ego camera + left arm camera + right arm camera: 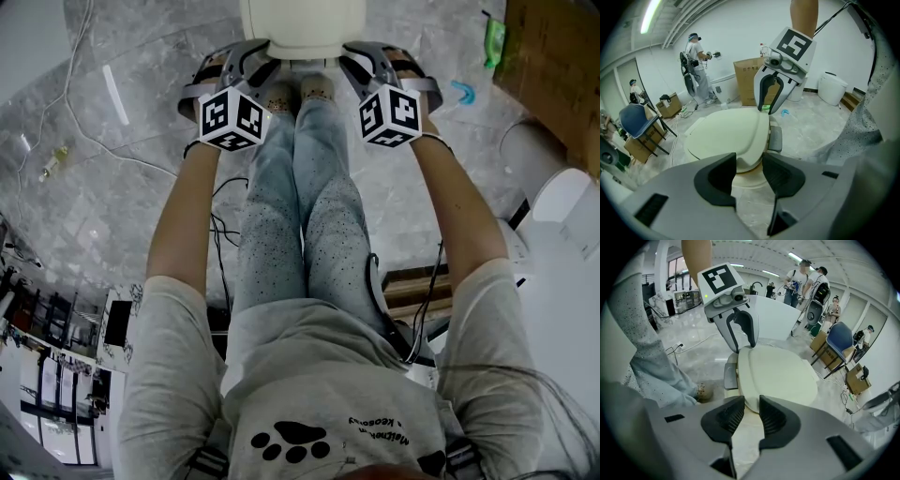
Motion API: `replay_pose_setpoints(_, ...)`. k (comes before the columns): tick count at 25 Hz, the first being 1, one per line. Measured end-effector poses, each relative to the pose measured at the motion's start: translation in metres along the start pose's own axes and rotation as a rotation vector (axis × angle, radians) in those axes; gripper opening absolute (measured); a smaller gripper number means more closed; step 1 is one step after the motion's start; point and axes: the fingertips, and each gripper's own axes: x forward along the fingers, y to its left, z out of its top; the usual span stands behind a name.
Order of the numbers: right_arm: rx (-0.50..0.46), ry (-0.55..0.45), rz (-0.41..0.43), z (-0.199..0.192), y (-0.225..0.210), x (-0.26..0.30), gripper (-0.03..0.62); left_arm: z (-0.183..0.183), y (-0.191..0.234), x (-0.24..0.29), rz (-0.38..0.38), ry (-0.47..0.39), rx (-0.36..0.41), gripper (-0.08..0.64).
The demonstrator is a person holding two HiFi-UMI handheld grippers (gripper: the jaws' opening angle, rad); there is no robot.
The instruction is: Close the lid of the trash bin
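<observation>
Closure looks nearly complete: the lid [302,23] lies almost flat on the trash bin [746,177], which stands on the floor [112,187] before us. Our left gripper [749,160] and right gripper [752,402] flank it, fingers released, empty. We judge only final seating remains.

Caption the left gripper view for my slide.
Left gripper, jaws apart, at the edge of the cream bin lid; right gripper opposite.

Nothing legible: shirt lettering [379,433] behind the left gripper [749,165] is blurred; cardboard box [744,80] print beyond it, too small.
</observation>
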Motion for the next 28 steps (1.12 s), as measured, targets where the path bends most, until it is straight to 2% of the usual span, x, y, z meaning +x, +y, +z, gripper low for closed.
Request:
replay_pose_setpoints(7, 0.043, 0.028, 0.077, 0.001, 0.007, 0.007, 0.077, -0.004, -0.002, 0.006, -0.058, 0.024, -0.037, 0.176)
replay_pose_setpoints(14, 0.176, 0.060, 0.152, 0.001, 0.008, 0.013, 0.061, -0.005, -0.003, 0.009, -0.114, 0.055, -0.083, 0.158)
replay_pose_setpoints(16, 0.191, 0.082, 0.163, 0.000, 0.008, 0.016, 0.054, -0.006, -0.006, 0.011, -0.133, 0.066, -0.101, 0.109)
replay_pose_setpoints(17, 0.199, 0.094, 0.169, -0.001, 0.008, 0.017, 0.048, -0.006, -0.007, 0.012, -0.137, 0.070, -0.115, 0.081)
replay_pose_setpoints(20, 0.257, 0.113, 0.175, -0.002, 0.006, 0.019, 0.048, -0.005, -0.005, 0.013, -0.132, 0.081, -0.177, 0.072)
replay_pose_setpoints(21, 0.281, 0.118, 0.173, -0.002, 0.005, 0.019, 0.046, -0.005, -0.004, 0.013, -0.129, 0.084, -0.198, 0.033)
replay_pose_setpoints(28, 0.443, 0.111, 0.145, 0.005, -0.002, 0.014, 0.032, -0.002, -0.007, 0.010, -0.160, 0.124, -0.277, 0.020)
